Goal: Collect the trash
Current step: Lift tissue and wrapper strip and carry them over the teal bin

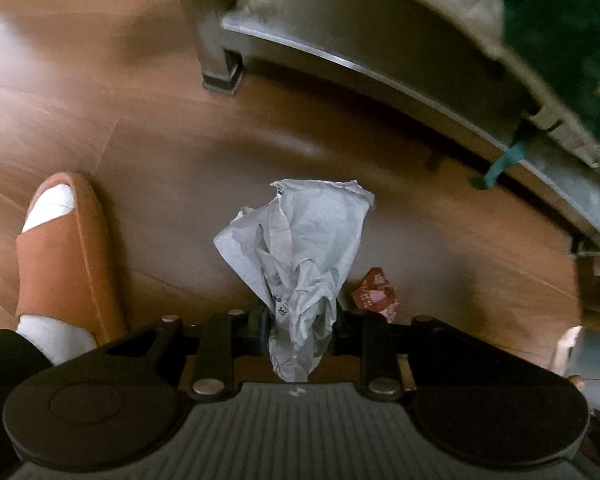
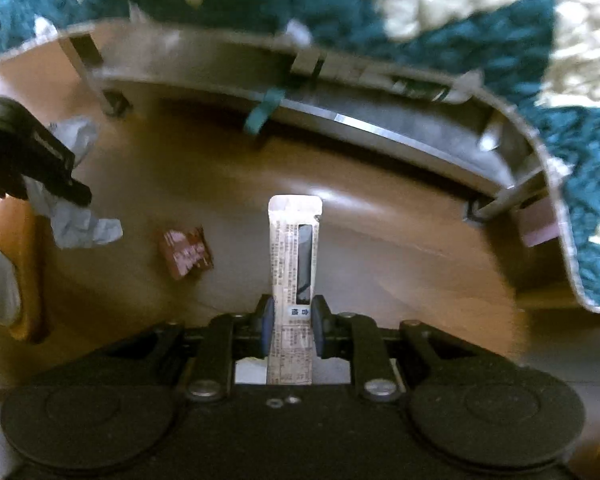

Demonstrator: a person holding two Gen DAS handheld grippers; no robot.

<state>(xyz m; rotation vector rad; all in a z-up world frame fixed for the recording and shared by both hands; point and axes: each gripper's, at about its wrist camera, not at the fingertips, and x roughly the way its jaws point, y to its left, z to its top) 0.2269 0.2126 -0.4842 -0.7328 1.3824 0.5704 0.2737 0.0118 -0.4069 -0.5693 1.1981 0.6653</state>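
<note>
Left gripper (image 1: 300, 320): clamped on crumpled paper (image 1: 296, 240), light, soft, held at its bunched end. Right gripper (image 2: 292, 320): pinching a slim stiff sachet (image 2: 294, 248) near its lower end. Red wrapper (image 2: 186, 252): on the floor (image 2: 380, 248), apparently thin foil; pinch an edge.

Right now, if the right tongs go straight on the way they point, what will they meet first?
The right tongs, shut on a narrow white sachet, point down at bare wooden floor. Probably the sachet's far end meets it first; the red wrapper lies off to the side.

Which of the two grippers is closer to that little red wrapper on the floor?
Left. The left gripper hangs close beside the red wrapper, holding crumpled paper. The right gripper, holding a sachet, is farther off.
</note>
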